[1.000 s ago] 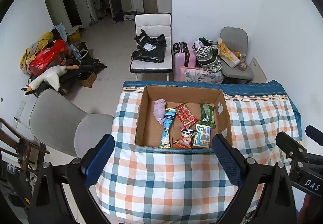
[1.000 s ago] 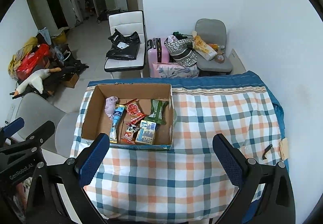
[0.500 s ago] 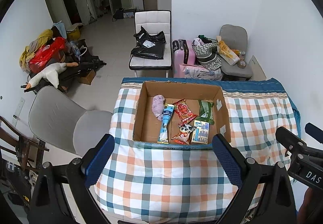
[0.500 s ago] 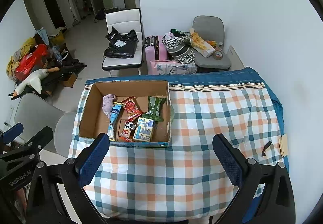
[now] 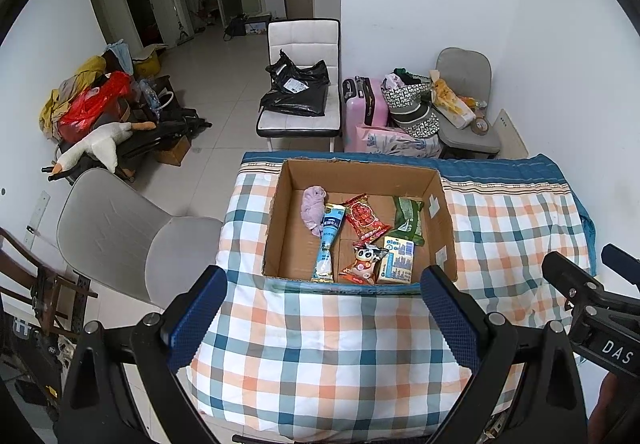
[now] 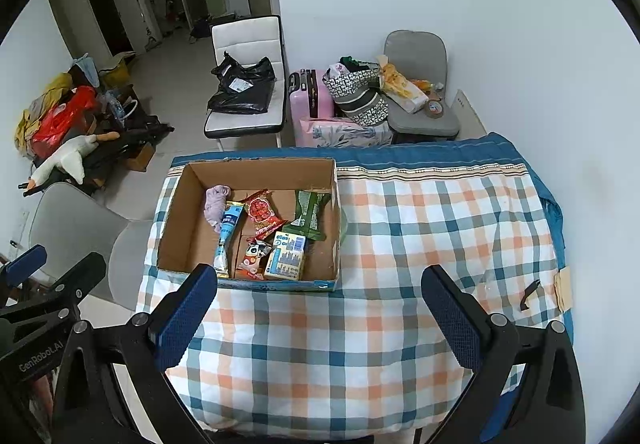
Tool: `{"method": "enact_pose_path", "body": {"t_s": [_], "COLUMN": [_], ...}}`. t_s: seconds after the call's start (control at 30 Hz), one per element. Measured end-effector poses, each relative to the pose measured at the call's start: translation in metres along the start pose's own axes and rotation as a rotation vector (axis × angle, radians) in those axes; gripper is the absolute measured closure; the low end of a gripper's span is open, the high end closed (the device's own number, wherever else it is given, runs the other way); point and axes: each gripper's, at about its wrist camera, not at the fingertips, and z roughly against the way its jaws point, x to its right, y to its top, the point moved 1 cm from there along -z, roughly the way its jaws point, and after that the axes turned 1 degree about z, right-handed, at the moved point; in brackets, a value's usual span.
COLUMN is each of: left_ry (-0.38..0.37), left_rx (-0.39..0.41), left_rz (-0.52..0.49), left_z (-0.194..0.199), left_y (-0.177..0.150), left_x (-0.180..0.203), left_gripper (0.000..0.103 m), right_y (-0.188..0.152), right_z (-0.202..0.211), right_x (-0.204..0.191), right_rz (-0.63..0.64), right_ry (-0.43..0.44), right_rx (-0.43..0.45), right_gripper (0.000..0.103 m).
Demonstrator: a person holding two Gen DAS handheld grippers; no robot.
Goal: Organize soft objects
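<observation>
While both grippers [image 5: 320,308] [image 6: 320,308] hang open, cardboard box [image 5: 444,211] holds snacks.

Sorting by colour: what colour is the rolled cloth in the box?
Pale lilac; the rolled cloth shows best in the left wrist view.

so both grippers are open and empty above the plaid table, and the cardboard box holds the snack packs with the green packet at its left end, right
Not quite: the green packet lies at the right end of the cardboard box; the lilac cloth is at the left end, as the left wrist view shows. The left gripper and right gripper are open and empty above the plaid table.
</observation>
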Motion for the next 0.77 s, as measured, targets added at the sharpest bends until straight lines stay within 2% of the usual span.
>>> {"method": "enact_pose_path", "body": {"t_s": [0.77], "left_ry": [0.005], "left_rx": [-0.004], "left_rz": [0.004], "left_z": [0.001], "left_y": [-0.0006], "left_x": [0.0011], "left_gripper": [0.004], "right_y": [-0.0039], "right_z": [-0.0015], "right_x": [0.0004], "right_rz": [-0.005], "right_ry": [0.009], "right_rx": [-0.008], "right_gripper": [0.0]}}
